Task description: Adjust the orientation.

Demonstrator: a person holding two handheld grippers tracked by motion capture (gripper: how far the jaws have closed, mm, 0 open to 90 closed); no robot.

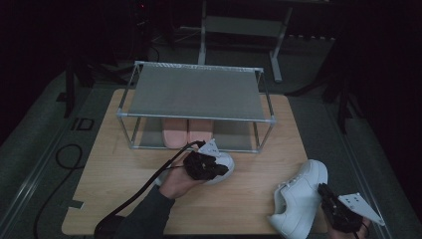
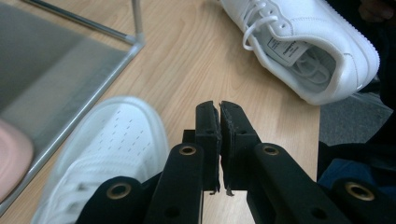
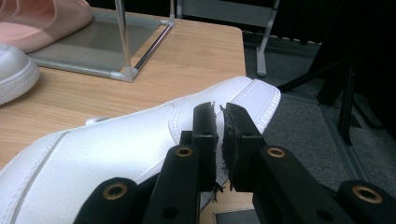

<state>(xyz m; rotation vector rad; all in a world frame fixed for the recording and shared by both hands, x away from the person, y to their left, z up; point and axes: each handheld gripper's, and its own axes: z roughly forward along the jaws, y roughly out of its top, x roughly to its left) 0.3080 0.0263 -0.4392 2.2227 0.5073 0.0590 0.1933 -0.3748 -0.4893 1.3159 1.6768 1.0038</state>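
The left gripper (image 1: 211, 160) hangs over the heel end of a white sneaker (image 1: 225, 167) lying on the wooden surface (image 1: 124, 174) just in front of the shoe rack (image 1: 194, 107); in the left gripper view its jaws stand closed together with nothing between them, above bare wood, the sneaker's perforated toe just to their left; whether the gripper touches the shoe cannot be told; the second white sneaker (image 1: 298, 196) lies well apart near the right edge of the surface, toe pointing away from the person, laces and inner label showing; the right gripper (image 1: 331, 201) sits just beside its heel end, near the corner of the surface; in the right gripper view its jaws are drawn together, only a thin slit between the pads, empty, with the sneaker's smooth white side right behind them; a pair of pink slippers (image 1: 186, 130) rests on the rack's lower shelf, under the grey upper shelf.
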